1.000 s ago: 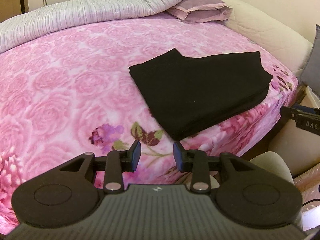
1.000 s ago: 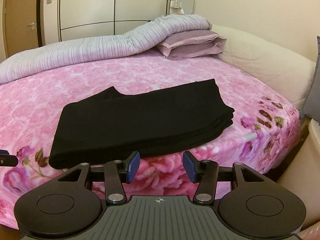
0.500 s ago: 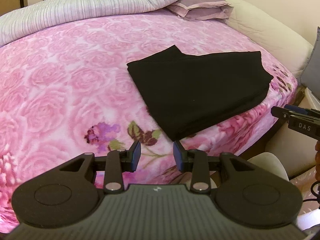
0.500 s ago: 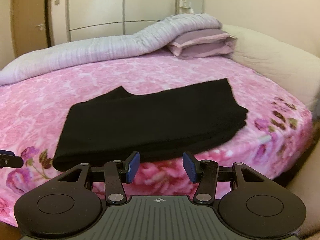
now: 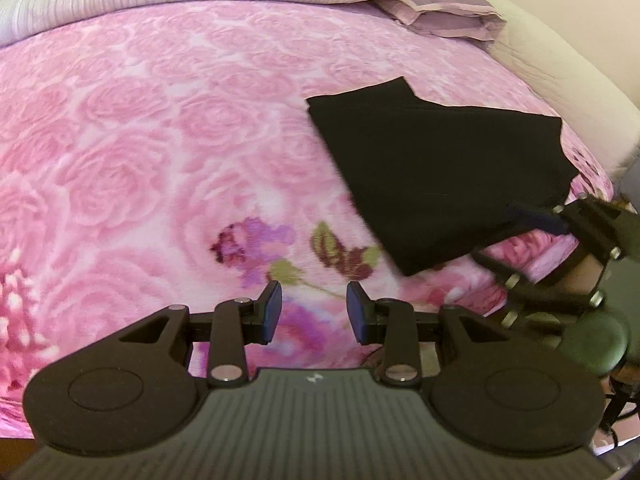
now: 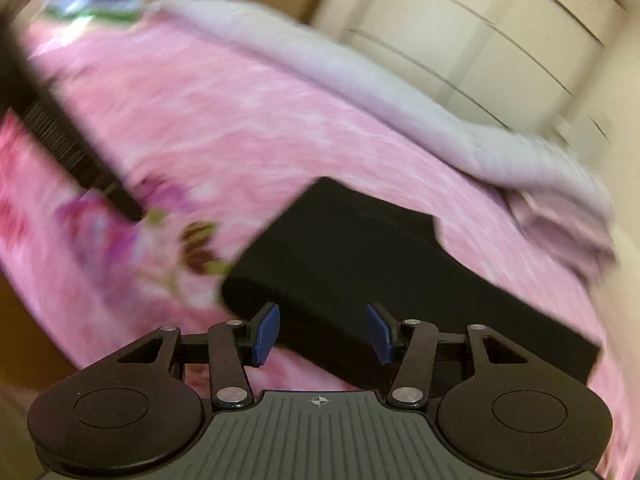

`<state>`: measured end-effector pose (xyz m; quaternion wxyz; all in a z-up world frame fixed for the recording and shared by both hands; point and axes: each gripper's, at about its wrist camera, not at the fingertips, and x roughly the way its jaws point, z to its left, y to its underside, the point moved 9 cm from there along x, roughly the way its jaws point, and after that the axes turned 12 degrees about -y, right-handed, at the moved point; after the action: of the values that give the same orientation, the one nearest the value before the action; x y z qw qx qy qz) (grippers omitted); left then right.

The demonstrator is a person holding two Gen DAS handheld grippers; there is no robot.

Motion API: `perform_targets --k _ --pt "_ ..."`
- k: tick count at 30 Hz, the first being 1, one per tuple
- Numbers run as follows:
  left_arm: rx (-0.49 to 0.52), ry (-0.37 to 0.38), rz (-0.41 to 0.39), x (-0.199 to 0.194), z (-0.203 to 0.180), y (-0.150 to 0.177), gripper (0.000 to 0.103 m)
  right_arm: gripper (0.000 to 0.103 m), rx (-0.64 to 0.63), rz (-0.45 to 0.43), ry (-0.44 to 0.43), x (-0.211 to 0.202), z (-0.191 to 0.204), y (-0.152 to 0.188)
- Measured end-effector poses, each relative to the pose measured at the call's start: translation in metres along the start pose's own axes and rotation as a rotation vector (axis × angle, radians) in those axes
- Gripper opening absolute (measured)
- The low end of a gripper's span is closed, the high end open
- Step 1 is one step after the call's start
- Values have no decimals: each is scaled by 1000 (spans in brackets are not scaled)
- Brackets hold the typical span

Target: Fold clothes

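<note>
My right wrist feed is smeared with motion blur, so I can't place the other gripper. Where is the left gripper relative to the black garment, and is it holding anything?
Observer: The left gripper hangs over the pink floral blanket, short of the near corner of the black garment. Its jaws are open and empty.
Operator: Is my own gripper touching the cloth?
Observer: In the left wrist view the right gripper comes in from the side, with one blue pad at the garment's near right edge. Whether it makes contact I cannot tell.
</note>
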<state>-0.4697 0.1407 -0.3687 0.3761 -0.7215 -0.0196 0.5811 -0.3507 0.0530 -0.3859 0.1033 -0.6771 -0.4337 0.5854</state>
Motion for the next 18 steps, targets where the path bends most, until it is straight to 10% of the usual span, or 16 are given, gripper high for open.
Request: perform_targets --k 18 --pt "-67 9 55 34 21 -8 31 54 -438 53 129 68 36 8"
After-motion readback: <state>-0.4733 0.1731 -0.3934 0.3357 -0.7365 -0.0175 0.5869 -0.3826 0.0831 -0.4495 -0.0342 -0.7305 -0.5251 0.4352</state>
